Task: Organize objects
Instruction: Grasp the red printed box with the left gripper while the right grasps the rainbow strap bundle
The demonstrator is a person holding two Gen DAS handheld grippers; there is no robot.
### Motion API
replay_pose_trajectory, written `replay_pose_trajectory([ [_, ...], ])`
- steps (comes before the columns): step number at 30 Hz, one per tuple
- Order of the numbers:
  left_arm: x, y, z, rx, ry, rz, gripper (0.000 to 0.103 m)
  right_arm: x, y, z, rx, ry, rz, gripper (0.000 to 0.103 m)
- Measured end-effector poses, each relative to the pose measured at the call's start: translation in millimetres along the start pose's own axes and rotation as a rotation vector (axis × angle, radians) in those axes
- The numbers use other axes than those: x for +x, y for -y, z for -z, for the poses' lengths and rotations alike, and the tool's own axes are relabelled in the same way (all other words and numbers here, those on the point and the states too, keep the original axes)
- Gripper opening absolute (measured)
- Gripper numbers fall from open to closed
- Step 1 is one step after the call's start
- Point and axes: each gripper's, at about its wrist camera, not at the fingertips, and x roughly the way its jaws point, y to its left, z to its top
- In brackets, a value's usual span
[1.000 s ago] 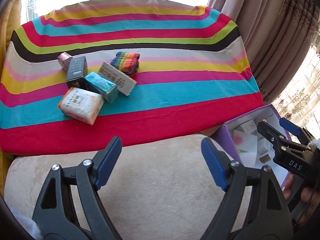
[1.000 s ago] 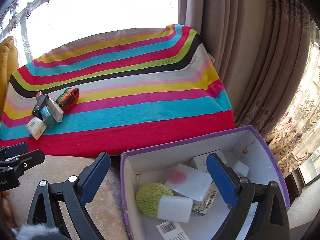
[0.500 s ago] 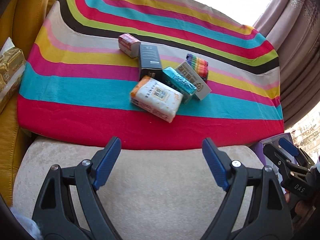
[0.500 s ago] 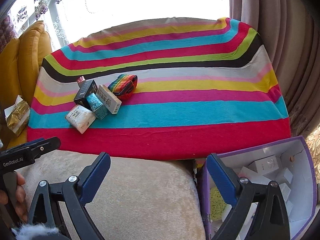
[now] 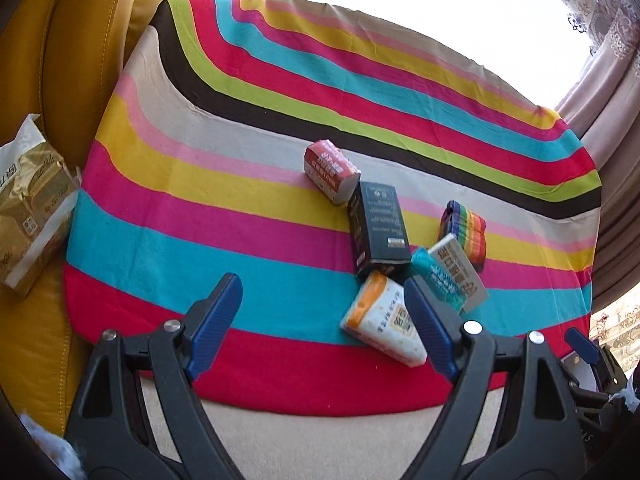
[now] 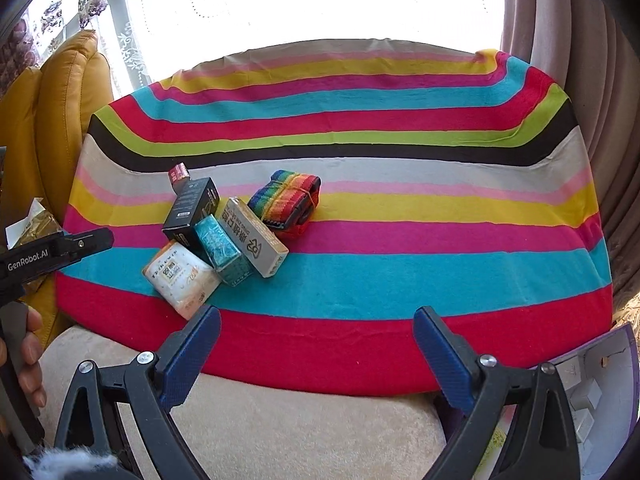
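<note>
A striped cloth (image 6: pixel 360 248) in bands of red, turquoise, magenta, yellow, white, black and lime covers the surface ahead, and a small cluster of packages lies on its left part in the right wrist view. Nearest the front is a white soft pack with orange corners and printed lettering (image 6: pixel 182 278); touching it is a shiny teal foil-wrapped box (image 6: pixel 222 252), and alongside that a long grey carton with printed characters (image 6: pixel 256 236). Behind these lies a black rectangular box with small white print (image 6: pixel 192 212), and at the far end a small red and white pack (image 5: pixel 330 170). A rolled rainbow-striped strap tied with a band (image 6: pixel 286 200) rests just beside the grey carton's far end.

The left gripper (image 5: pixel 320 312) hangs above the front edge of the cloth with its blue-padded jaws spread wide and nothing between them; its right pad overlaps the white pack in the left wrist view (whether it touches, I cannot tell). The right gripper (image 6: pixel 316 344) is likewise spread wide and empty, over the red band and the beige plush cushion (image 6: pixel 280 432) in front.

At the lower right, the corner of a purple-edged white cardboard box (image 6: pixel 600 368) shows. A yellow leather armchair (image 5: pixel 72 60) stands left, with a gold foil bag (image 5: pixel 28 208) on it.
</note>
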Motion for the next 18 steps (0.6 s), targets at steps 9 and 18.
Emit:
replay_pose_trajectory([
  [9,59.7,-13.2,-64.7,-0.119,-0.064,0.033,0.085,35.7,-1.9,-51.7,0.055,0.006,-0.021,0.098],
  [18,128.6,-20.4,-92.5,-0.24,-0.191,0.004,0.073,85.9,-8.4,-87.0,0.106,-0.057,-0.031,0.098],
])
